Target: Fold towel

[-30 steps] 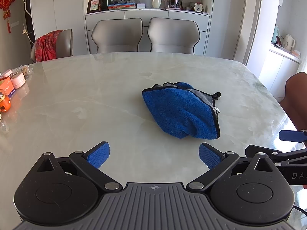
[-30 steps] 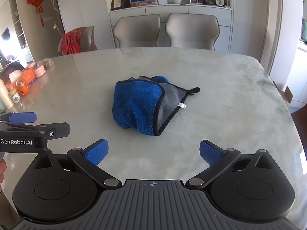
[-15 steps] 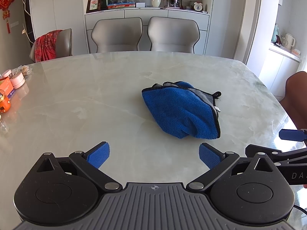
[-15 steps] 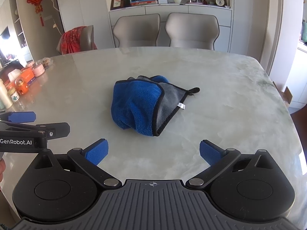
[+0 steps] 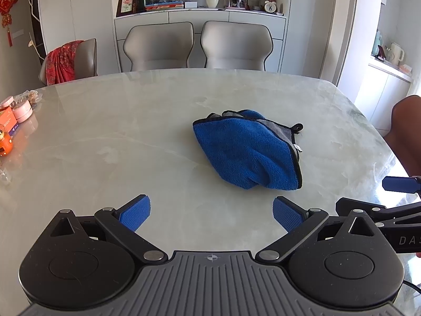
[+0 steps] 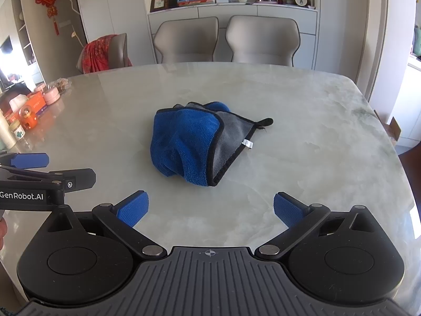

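Towel (image 5: 247,150) lies bunched near the middle of the table (image 5: 105,137) in the left wrist view, ahead and a little right of the left gripper (image 5: 211,212). That gripper hovers short of the cloth, pads spread wide with nothing between them. From here the blue face hides most of the pile; only a sliver of grey lining shows along the right edge, with a small black loop at the far corner. The right gripper appears at the right margin as a blue pad and a black arm.

In the right wrist view the towel (image 6: 194,142) sits ahead and slightly left of the right gripper (image 6: 210,209), which is likewise wide open and empty, well apart from the cloth. This angle shows what the other hides: a broad grey panel, the black binding running to the near corner, and a white tag on the right edge. The left gripper shows at the left margin, its pads not fully in sight from here.

The likely trouble is a pinch taking several layers at once, since the cloth is doubled over itself; the pile would then lift as a lump instead of opening. The polished table may also let the towel slide when one corner is pulled.
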{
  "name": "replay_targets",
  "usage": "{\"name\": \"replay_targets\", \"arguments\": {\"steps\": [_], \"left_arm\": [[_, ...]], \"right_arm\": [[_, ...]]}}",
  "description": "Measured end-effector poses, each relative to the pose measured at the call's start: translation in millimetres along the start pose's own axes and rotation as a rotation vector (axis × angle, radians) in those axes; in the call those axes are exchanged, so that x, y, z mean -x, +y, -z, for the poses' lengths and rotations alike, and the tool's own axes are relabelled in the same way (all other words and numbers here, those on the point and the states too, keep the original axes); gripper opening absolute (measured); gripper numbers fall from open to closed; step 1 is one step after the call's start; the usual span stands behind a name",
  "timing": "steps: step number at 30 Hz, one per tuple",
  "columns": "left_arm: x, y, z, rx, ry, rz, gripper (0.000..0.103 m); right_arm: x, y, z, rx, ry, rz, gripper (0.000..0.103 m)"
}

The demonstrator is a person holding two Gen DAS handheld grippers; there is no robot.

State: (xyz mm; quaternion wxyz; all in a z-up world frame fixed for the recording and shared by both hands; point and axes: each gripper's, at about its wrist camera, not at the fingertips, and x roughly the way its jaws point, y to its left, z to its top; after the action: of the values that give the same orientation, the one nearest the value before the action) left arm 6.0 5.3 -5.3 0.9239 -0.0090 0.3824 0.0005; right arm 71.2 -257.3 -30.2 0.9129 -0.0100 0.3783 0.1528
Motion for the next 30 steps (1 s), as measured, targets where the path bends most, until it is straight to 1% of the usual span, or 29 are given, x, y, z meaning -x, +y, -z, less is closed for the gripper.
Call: {"name": "replay_targets", "arguments": {"steps": [19,25,30], "left_arm": [[-9.1,-2.0,-2.8,-0.007,0.021,0.004,0.102],[-13.8,-2.5,-2.9,-0.009,0.031,0.007,0.102],[-18.3,-3.1,-3.5,-0.013,0.039,0.010,0.102]], "right_arm": [[-6.5,-2.9,-0.2,-0.007,0.015,-0.001,0.103],[-8.9,-3.1,-0.8,-0.011,0.027,-0.028,0.103],[-13.7,-3.7,-0.8,-0.019,0.047,-0.030,0.103]]}}
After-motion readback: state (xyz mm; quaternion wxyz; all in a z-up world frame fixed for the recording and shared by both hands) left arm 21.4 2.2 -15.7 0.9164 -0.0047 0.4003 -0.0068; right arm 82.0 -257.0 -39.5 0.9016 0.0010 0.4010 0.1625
